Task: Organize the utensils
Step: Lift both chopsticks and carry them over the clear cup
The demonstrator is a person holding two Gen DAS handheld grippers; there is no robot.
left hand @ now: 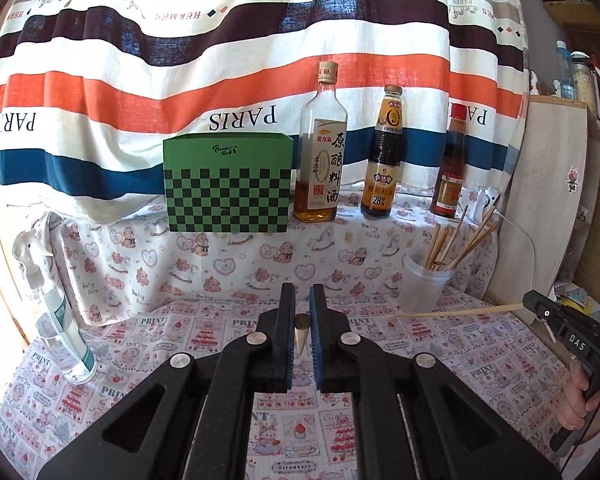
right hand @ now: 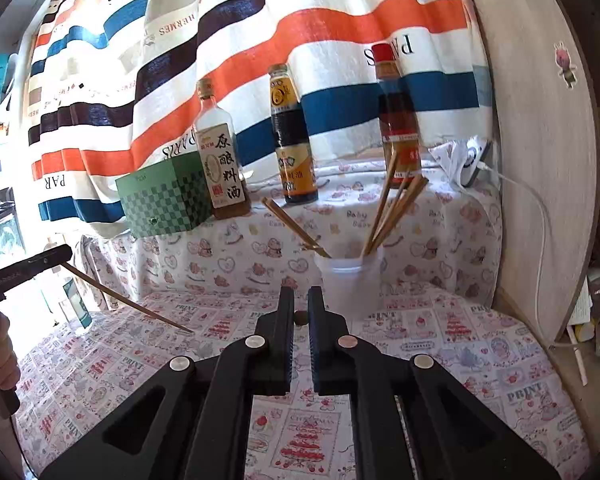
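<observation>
Each gripper held one chopstick. The left gripper point(left hand: 302, 304) was clamped narrow on the butt of a chopstick point(left hand: 301, 334), seen end-on between its jaws; the right gripper point(right hand: 301, 306) pinched another chopstick point(left hand: 460, 312) the same way, held clear above the tablecloth point(left hand: 140, 360). The carrying step looked underway: next, each stick wanted tipping point-down and lowering into the plastic cup point(left hand: 424, 284), which already held about six sticks; the exact number was hard to tell. Behind stood three bottles point(left hand: 320, 148), one green box point(left hand: 228, 184) and, at the left edge, one spray bottle point(left hand: 56, 320).
</observation>
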